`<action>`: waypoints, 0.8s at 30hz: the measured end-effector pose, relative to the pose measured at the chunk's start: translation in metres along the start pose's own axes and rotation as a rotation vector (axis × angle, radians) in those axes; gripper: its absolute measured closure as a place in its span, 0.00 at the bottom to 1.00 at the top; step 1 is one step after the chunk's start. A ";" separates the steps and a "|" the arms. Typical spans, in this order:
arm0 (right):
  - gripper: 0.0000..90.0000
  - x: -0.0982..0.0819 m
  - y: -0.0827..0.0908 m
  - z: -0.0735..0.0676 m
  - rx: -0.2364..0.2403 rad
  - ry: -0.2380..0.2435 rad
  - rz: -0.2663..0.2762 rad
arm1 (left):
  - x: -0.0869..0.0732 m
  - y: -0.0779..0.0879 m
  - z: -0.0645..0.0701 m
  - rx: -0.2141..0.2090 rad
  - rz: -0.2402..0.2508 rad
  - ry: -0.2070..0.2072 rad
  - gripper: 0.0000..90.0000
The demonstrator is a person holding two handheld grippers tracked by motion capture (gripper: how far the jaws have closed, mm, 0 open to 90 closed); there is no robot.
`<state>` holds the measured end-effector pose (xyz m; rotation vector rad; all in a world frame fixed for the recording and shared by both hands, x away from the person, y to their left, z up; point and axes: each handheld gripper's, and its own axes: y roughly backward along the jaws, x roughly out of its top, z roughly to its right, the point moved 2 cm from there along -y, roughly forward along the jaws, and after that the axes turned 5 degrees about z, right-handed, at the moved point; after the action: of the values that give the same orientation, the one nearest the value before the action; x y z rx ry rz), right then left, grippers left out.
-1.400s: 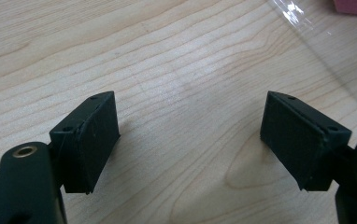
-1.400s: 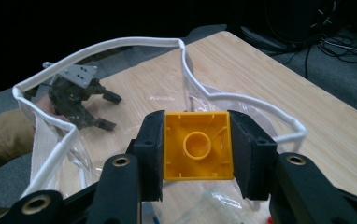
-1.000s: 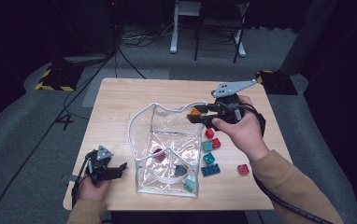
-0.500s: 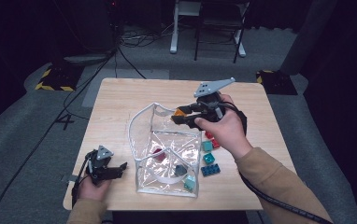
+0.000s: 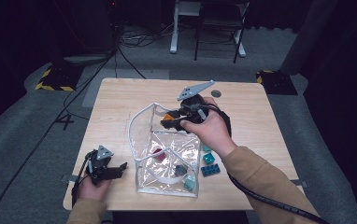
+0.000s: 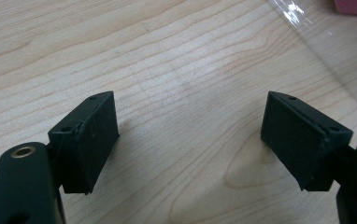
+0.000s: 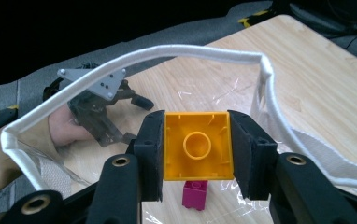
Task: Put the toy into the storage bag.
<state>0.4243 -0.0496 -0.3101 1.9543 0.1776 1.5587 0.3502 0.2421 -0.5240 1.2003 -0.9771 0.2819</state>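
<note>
A clear plastic bag [image 5: 167,161] with a white rim [image 5: 137,122] lies open on the wooden table [image 5: 116,100]. My right gripper [image 5: 168,120] is shut on an orange brick [image 5: 168,118] and hovers at the bag's raised mouth. In the right gripper view the orange brick [image 7: 196,145] sits hollow side up between the pads [image 7: 151,149], inside the white rim [image 7: 134,58], with a magenta brick [image 7: 195,193] below it in the bag. My left gripper [image 5: 119,169] rests at the table's front left, open. Its pads [image 6: 95,135] stand wide apart over bare wood.
Inside the bag lie a magenta brick [image 5: 158,153], a dark one [image 5: 180,170] and a teal one [image 5: 190,183]. Teal [image 5: 209,158] and blue [image 5: 210,169] bricks sit on the table just right of the bag. A small round disc [image 5: 216,93] lies near the far edge.
My right gripper has carried the orange brick leftward and a little down, from beside the loose bricks to the bag's mouth. The left gripper has stayed put.
</note>
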 end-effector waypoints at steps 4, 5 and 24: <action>0.66 -0.003 -0.005 -0.001 0.008 -0.001 -0.025 | 0.000 0.000 0.000 -0.001 -0.001 0.001 0.21; 0.66 -0.006 -0.008 -0.001 0.011 0.005 -0.047 | 0.000 0.000 0.000 -0.001 -0.001 0.001 0.21; 0.33 -0.008 -0.005 -0.005 0.004 0.014 -0.050 | 0.000 0.000 0.000 0.000 0.000 0.000 0.21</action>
<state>0.4185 -0.0477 -0.3192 1.9278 0.2344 1.5414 0.3503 0.2421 -0.5240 1.2004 -0.9774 0.2818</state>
